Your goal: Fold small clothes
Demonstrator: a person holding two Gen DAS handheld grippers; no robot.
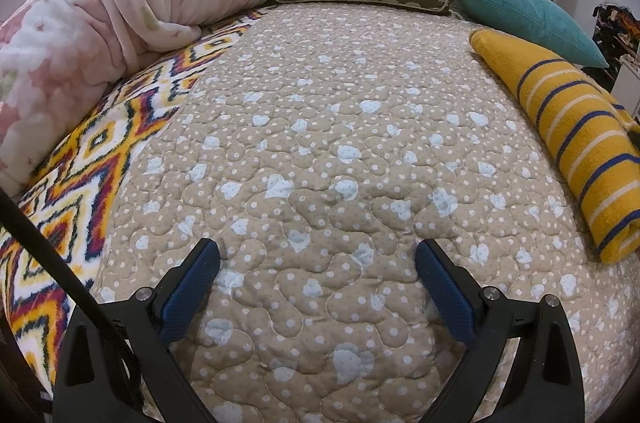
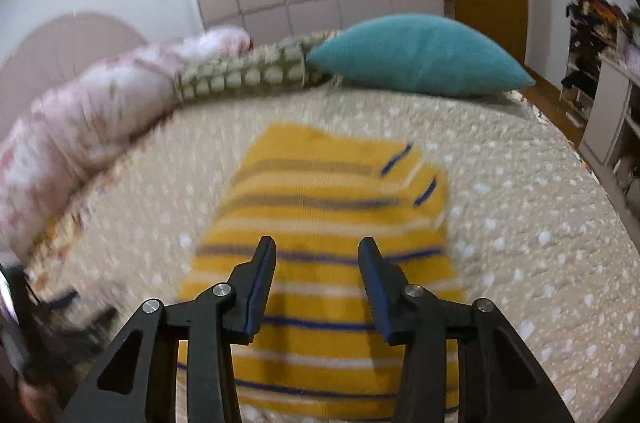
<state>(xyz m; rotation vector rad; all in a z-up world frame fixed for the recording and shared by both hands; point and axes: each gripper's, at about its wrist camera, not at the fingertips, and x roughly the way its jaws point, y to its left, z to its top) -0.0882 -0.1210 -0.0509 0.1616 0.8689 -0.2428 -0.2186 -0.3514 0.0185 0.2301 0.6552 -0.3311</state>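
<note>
Garment (image 2: 320, 223): one, folded; pillows: two.

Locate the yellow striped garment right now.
The yellow striped garment lies folded on the beige quilt, directly under the open right gripper; in the left wrist view it's at far right, near the teal pillow.

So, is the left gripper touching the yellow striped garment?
Apart. The left wrist view shows the left gripper open over bare quilt, the garment far right.

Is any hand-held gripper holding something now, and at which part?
Nothing is held. The left hand-held gripper is open over the bare quilt; the right hand-held gripper is open above the yellow striped garment, not gripping it.
</note>
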